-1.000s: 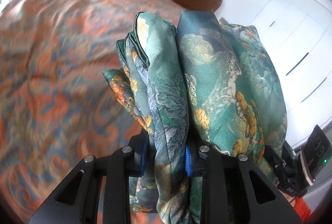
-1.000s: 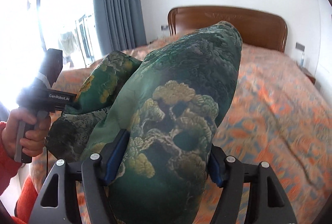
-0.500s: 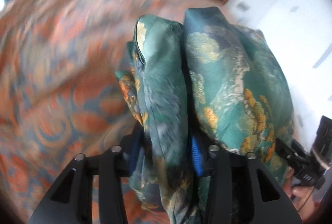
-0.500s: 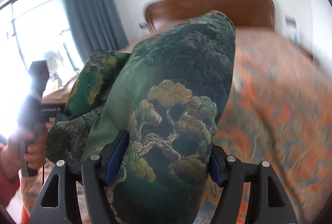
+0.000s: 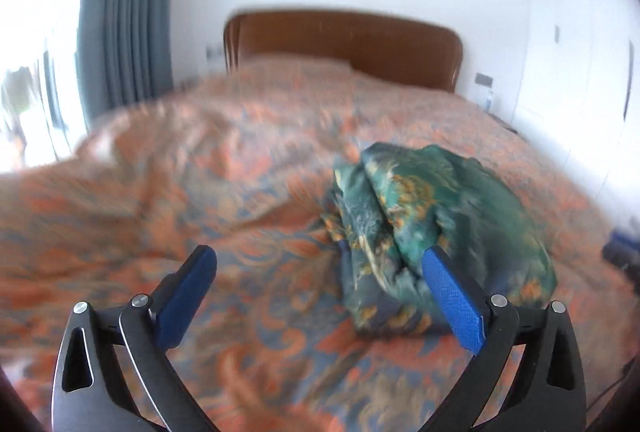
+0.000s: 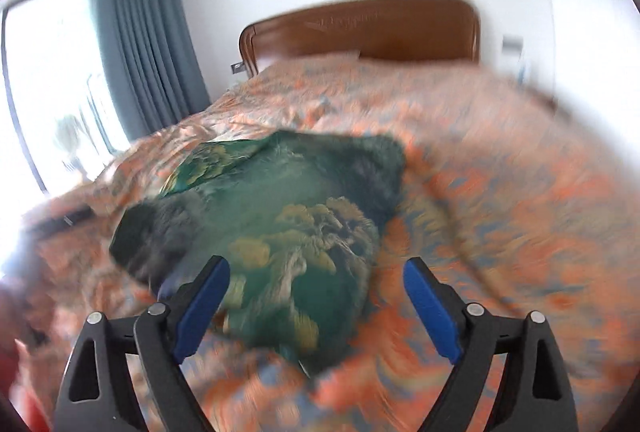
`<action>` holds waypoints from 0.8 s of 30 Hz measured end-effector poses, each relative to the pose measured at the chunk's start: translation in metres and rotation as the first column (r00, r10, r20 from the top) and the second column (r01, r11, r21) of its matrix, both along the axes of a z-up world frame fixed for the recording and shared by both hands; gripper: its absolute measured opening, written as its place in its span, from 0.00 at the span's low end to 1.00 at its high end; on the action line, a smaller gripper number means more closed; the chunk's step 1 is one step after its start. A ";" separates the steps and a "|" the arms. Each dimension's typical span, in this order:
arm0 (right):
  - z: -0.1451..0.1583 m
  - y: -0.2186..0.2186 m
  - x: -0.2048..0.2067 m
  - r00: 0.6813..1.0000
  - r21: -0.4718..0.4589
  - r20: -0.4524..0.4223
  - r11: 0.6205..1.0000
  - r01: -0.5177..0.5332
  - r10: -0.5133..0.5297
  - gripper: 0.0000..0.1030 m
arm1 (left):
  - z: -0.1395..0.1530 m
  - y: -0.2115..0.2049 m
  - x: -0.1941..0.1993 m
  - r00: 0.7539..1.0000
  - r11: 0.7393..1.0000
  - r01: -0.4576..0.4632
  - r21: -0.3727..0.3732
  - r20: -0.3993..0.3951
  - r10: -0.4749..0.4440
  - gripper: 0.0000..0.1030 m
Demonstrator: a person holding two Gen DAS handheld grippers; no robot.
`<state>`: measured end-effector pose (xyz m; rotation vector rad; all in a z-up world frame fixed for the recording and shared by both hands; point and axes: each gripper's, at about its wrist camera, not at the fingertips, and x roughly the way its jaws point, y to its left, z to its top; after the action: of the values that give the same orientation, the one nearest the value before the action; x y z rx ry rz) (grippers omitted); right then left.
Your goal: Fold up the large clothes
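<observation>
Left gripper (image 5: pixel 318 282) stands with jaws spread wide, nothing between the blue pads (image 5: pixel 450 298); they have just been opening. A second ago it clamped a bunched fold of the green patterned garment (image 5: pixel 432 228); now that cloth lies let go on the bed.

Right gripper (image 6: pixel 316 296) also gapes, its jaws just opened further; its pads (image 6: pixel 202 302) touch no cloth, though the near edge of the garment (image 6: pixel 276 228) sits between them in the right wrist view. Earlier the cloth was lifted and pressed between these pads.

Bed: orange and blue-grey patterned bedspread (image 5: pixel 168 200), wrinkled, blurred in both views. Garment rests on it as a folded, somewhat lumpy bundle, ahead of both grippers, right of centre in the left wrist view.

Brown wooden headboard (image 6: pixel 360 28) against the white wall, grey-blue curtain (image 6: pixel 140 44) beside a bright window at left.

Writing: a carved mark on the headboard is too smeared to read. The lettering seen on the other gripper's body earlier is out of view.
</observation>
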<state>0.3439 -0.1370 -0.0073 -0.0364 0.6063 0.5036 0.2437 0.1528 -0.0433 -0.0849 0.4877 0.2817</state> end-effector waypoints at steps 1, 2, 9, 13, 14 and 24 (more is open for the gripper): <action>0.009 -0.001 -0.019 0.999 -0.033 0.045 0.999 0.015 -0.014 0.93 | 0.000 -0.011 -0.010 1.000 1.000 -0.002 0.029 0.008 0.001 1.00; 0.016 -0.003 -0.048 0.995 -0.061 0.097 0.998 0.035 -0.029 0.94 | 0.001 -0.023 -0.025 1.000 0.998 0.002 0.064 0.011 -0.003 1.00; 0.023 -0.035 -0.130 0.976 -0.087 0.136 0.979 0.185 -0.172 0.96 | 0.001 -0.095 -0.081 0.997 0.967 -0.072 0.246 0.001 0.074 1.00; 0.015 -0.041 -0.170 0.969 -0.088 0.144 0.973 0.215 -0.201 0.96 | 0.009 -0.118 -0.113 0.999 0.970 -0.050 0.237 0.029 0.044 1.00; 0.012 -0.040 -0.175 0.970 -0.095 0.135 0.972 0.216 -0.203 0.96 | 0.011 -0.119 -0.119 0.999 0.978 -0.038 0.207 0.025 0.034 1.00; 0.022 -0.041 -0.208 0.967 -0.089 0.099 0.965 0.245 -0.236 0.97 | 0.001 -0.102 -0.124 0.991 0.998 -0.032 -0.060 -0.131 0.023 1.00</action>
<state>0.1364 -0.1780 0.0142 -0.0784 0.5409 0.2337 0.1198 0.0513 -0.0425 -0.1347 0.6259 0.3004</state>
